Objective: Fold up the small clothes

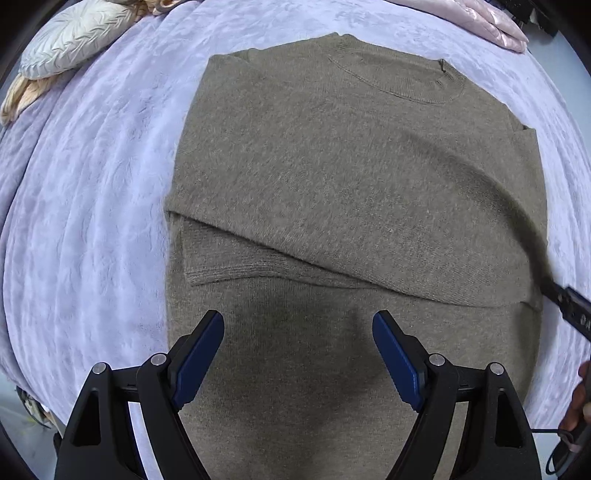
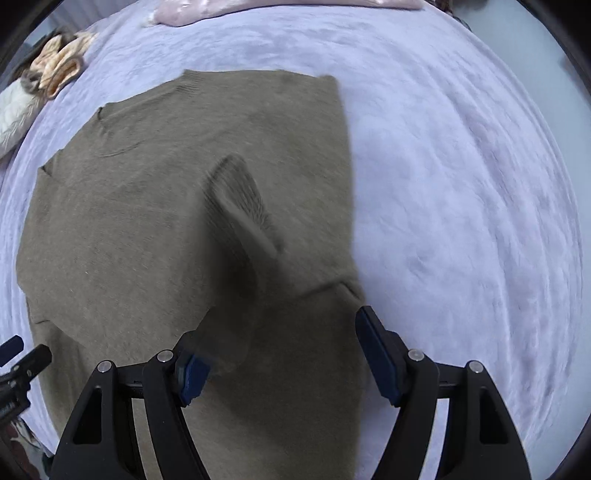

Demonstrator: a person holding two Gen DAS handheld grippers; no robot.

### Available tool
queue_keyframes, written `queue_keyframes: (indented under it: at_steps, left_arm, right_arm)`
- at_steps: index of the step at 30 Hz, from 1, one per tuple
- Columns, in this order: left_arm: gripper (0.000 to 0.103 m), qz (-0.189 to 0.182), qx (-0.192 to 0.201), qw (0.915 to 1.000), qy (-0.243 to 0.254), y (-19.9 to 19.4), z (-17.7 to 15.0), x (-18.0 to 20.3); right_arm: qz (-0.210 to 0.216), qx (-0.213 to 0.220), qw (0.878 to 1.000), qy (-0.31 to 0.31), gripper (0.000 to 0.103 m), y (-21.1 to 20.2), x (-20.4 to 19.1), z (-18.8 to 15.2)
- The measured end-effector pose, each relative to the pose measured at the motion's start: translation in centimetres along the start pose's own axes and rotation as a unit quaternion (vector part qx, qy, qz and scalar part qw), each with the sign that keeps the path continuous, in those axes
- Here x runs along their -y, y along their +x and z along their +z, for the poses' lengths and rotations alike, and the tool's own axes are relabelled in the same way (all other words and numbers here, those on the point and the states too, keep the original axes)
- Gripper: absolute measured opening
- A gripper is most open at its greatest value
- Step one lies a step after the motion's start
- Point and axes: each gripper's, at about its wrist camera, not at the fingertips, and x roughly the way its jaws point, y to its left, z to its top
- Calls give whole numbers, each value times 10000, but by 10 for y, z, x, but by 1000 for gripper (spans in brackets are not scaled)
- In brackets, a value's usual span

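An olive-brown knit sweater (image 1: 351,177) lies flat on the lilac bedspread (image 1: 92,221), collar at the far end. One sleeve (image 1: 251,258) is folded across its body. My left gripper (image 1: 298,325) is open above the sweater's lower part, holding nothing. In the right wrist view the sweater (image 2: 147,221) fills the left and middle. My right gripper (image 2: 280,332) is open just above it. A ribbed sleeve cuff (image 2: 240,192) stands up, blurred, in front of it; a fold of knit drapes over the left fingertip (image 2: 192,373).
A pale embroidered cushion (image 1: 70,37) and a peach cloth (image 1: 18,96) lie at the far left. Pink satin fabric (image 1: 491,26) lies at the far right. The other gripper's tip (image 1: 569,306) shows at the right edge. Bare bedspread (image 2: 461,203) stretches right of the sweater.
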Motion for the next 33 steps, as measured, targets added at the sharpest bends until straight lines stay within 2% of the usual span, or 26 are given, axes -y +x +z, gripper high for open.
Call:
queue_keyframes:
  at_steps: [3,7,10,12,14,16,18,21,24,26,29,33]
  left_arm:
    - [83,-110,153,9997,145,-7,12,1]
    - [83,-104,316,9988,360,-9,39,9]
    - [83,19,305,9979,574,2,56,13]
    - [83,141,178,9979,611,14,64,9]
    - [83,248,16,9983,535,30,70,-2]
    - [83,310,-83,9987,403,43,74,-18]
    - [84,200,-105,9994,248,50,77,-35]
    - [83,58,-95,9999,58,47,78,-55]
    - [83,-122,48,9995,-290,31,80,-79]
    - [83,-476,212,9975,-472,18,82,-91]
    - [83,-813,336,9951,-450,10,99,-92]
    - [83,-1048,212,9932,-466,32,141,-77]
  right_arm:
    - [-249,-187,9988,369,76,-5,36,-23]
    - [-100,-35,9963,851,76,-26,56,-34]
    - [116,258,9979,588,76,-40,33,-20]
    - [425,375,9981,227,78,-42,6,-6]
    - [690,319,9971,-77,79,-31,-21,6]
    - [654,146,9972,-324,79,-15,-43,16]
    - [470,-33,9975,-528,79,3,-61,22]
    - [125,-124,9977,-660,79,23,-67,32]
    - [120,-126,9990,-401,79,24,-64,40]
    - [141,-52,9994,-296,80,13,-62,42]
    - [190,182,9984,-499,81,-3,-67,38]
    - [278,51,9969,-728,81,4,-77,36]
